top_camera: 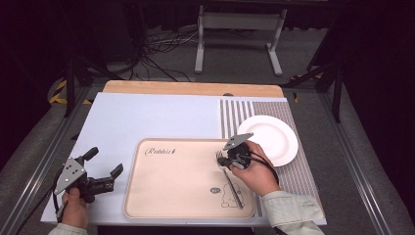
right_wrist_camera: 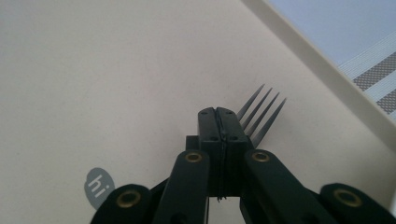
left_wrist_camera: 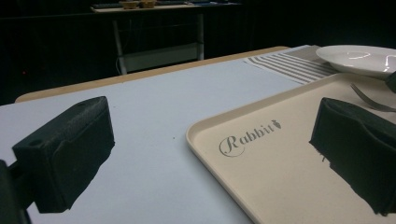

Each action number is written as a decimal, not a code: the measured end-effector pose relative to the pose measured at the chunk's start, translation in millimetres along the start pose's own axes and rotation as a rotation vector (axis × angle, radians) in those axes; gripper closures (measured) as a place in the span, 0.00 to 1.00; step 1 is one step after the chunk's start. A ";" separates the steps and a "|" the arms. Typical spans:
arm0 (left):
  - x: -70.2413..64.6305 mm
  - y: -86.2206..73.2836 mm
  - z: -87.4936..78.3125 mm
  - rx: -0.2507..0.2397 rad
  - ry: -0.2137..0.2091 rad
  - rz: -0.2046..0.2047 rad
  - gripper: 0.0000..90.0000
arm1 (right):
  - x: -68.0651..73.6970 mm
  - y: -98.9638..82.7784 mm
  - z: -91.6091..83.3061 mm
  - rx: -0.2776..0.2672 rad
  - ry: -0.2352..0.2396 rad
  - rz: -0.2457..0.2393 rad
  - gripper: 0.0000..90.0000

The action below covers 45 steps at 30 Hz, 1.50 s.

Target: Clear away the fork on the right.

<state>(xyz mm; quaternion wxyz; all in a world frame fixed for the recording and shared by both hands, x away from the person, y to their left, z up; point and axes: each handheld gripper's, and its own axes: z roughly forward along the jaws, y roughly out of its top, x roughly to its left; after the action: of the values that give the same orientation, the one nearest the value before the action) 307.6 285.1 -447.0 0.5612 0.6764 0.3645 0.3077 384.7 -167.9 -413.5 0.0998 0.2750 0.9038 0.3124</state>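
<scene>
The fork is lain near the tray's right edge and is clamped at its neck by the right gripper. The left gripper is held wide off the tray's left edge. A plate is set beyond the tray's far right corner.

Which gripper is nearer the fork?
Right. The right gripper has its jaws shut on the fork, over the tray; the left gripper waits beyond the tray's left edge.
</scene>
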 end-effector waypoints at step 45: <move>0.1 0.0 0.4 0.000 0.000 -0.001 0.00 | -12.4 -9.0 21.5 0.060 -0.028 0.025 1.00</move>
<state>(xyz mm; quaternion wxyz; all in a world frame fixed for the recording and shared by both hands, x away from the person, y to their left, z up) 308.0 285.0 -447.1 0.5612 0.6763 0.3649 0.3074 398.7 -169.7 -435.9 0.1003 0.2937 0.9077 0.2825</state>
